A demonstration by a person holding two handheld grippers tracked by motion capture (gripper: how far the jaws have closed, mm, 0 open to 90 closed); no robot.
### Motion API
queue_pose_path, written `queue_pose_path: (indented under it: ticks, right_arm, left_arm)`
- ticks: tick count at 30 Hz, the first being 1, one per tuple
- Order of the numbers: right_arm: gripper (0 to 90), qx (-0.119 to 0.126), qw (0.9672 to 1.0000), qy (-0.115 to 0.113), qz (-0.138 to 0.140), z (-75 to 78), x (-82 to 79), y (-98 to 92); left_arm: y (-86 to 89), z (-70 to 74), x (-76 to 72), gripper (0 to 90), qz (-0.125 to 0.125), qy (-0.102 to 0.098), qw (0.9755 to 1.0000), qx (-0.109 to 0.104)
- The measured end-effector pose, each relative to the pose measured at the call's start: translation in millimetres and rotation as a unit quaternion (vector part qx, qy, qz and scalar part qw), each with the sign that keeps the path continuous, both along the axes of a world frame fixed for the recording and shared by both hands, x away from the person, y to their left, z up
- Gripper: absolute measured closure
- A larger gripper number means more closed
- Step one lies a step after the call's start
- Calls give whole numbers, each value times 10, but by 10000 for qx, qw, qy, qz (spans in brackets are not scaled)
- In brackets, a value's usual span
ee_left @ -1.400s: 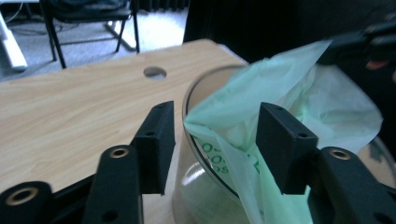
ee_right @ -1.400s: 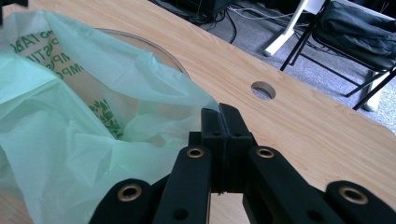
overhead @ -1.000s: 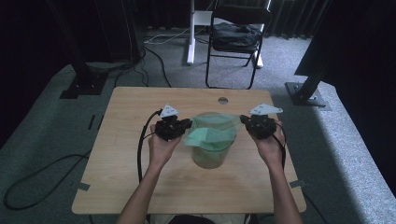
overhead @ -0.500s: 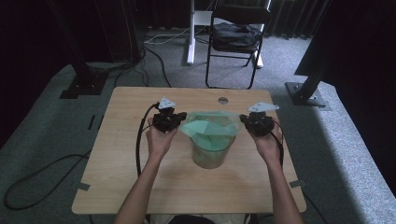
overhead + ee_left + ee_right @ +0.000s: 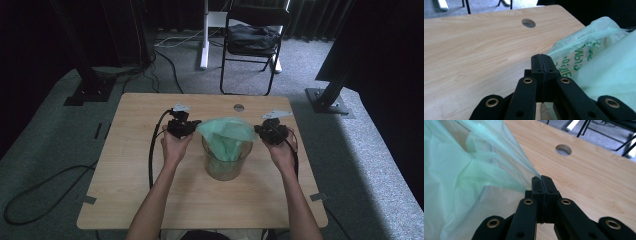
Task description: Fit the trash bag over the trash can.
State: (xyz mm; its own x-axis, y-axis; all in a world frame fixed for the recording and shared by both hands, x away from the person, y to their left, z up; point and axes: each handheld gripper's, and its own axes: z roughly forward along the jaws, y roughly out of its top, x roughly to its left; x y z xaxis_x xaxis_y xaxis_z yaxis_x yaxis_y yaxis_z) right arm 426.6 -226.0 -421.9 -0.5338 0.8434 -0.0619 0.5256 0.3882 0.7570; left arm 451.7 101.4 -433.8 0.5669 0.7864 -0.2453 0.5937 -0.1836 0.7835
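Film of thin, crinkled green bag (image 5: 227, 134) lines clear round container (image 5: 226, 167).

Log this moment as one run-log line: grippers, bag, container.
left gripper: shut on thin green plastic bag | right gripper: shut on bag's opposite edge | bag: mouth stretched above clear plastic container, rest hanging inside | container: upright on wooden table

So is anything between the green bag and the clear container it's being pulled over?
Nothing visible. The green bag already hangs inside the clear container, its mouth stretched above the rim between the left gripper and right gripper, both shut on its edges.
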Motion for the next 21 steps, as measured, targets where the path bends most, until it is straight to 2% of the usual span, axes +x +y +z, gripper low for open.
queue_pose_path:
  ticks: [5, 10, 15, 17, 21]
  right_arm:
    - [900, -61, 9998, 172, -48, -72, 48, 10]
    - [900, -34, 9996, 289, -55, -136, 53, -37]
    - [898, 8, 9995, 299, -32, -165, 7, -60]
    - [890, -10, 9996, 285, -51, -168, -14, -76]
    - [862, 32, 9996, 252, -130, -147, -37, -143]
  left_arm:
    - [-33, -87, 56, 900, 8, 191, 9998, 73]
    - [-17, -108, 38, 900, 8, 198, 9998, 73]
    - [26, -151, -25, 900, 14, 256, 9997, -10]
    - [63, -152, -48, 880, 37, 247, 9997, -9]
    - [181, -90, -108, 779, 212, 120, 9997, -100]
